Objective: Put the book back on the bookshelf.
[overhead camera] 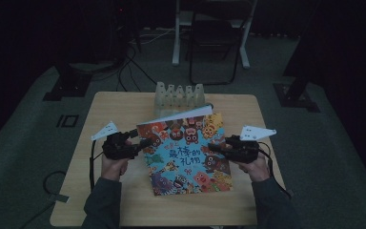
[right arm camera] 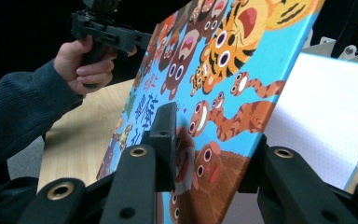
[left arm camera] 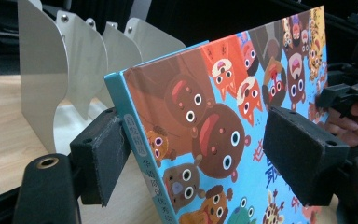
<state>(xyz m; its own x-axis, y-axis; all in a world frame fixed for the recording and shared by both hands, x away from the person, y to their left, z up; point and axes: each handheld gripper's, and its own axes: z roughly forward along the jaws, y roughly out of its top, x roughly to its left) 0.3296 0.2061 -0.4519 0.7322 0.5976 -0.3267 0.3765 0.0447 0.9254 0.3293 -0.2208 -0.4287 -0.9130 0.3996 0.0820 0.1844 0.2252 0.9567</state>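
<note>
Picture book (overhead camera: 188, 152) is sitting in the middle of the tabletop, with its far end tipping up off the wood. The left gripper (overhead camera: 143, 144) is holding the book's left side, its jaws a little way apart with the spine (left arm camera: 142, 154) and cover between them. The right gripper (overhead camera: 213, 148) is pinching the cover's right side, with its jaws closed tight on it. A rack of pale dividers (overhead camera: 178, 98) is standing at the far edge of the tabletop, just behind the book. It looks like the book is being lifted to stand up. Next, both grippers probably need to keep holding tight and carry it into a slot.
</note>
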